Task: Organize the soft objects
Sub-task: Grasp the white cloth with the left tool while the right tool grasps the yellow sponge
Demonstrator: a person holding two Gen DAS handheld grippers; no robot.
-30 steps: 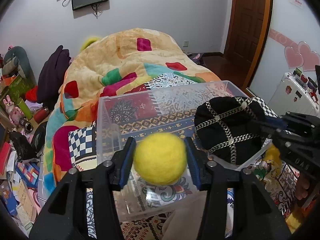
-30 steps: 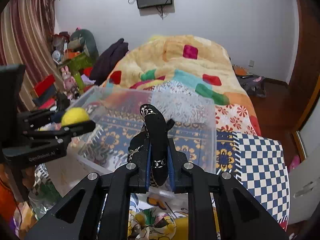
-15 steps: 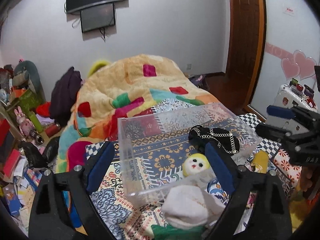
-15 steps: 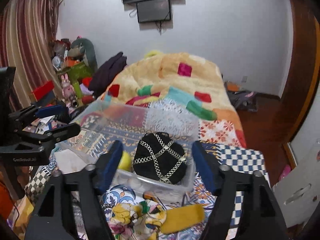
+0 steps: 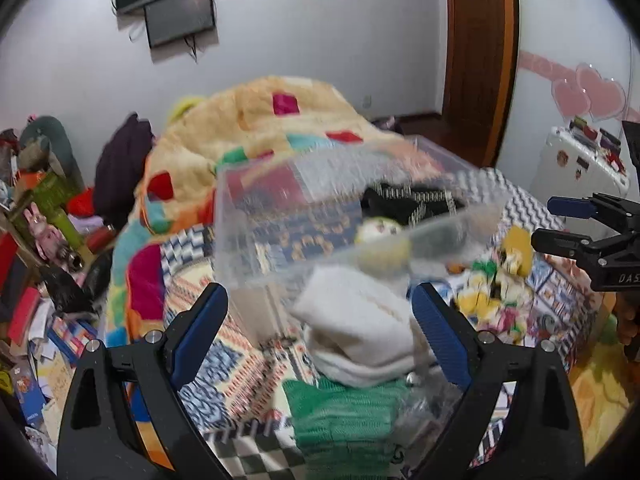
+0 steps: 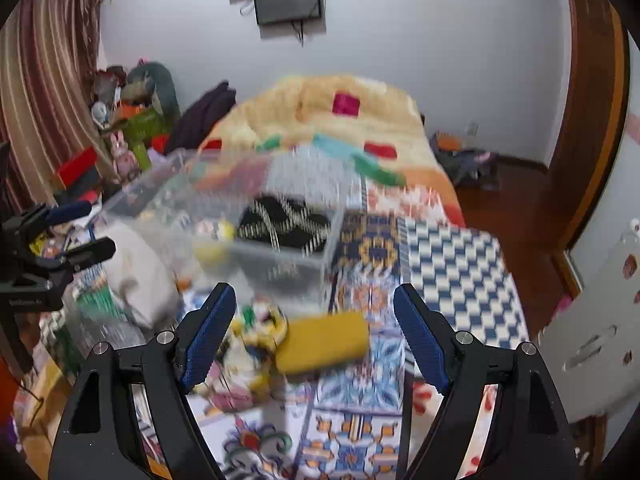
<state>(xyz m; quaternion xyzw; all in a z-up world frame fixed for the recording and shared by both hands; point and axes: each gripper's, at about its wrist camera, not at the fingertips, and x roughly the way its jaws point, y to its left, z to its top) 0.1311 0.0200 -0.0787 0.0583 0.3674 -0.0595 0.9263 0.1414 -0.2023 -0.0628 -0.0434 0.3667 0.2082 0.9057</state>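
Both the left gripper (image 5: 320,332) and right gripper (image 6: 314,334) hang with jaws spread wide and empty in front of the clear bin (image 6: 280,256) on the bed, the black chained hat (image 6: 286,226) and yellow ball (image 5: 380,230) inside it, a white cloth (image 5: 356,332) just before it

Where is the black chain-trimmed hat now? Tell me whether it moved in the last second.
Yes. The black hat left the right tool, which is now open, and lies down inside the clear bin, beside the yellow ball.
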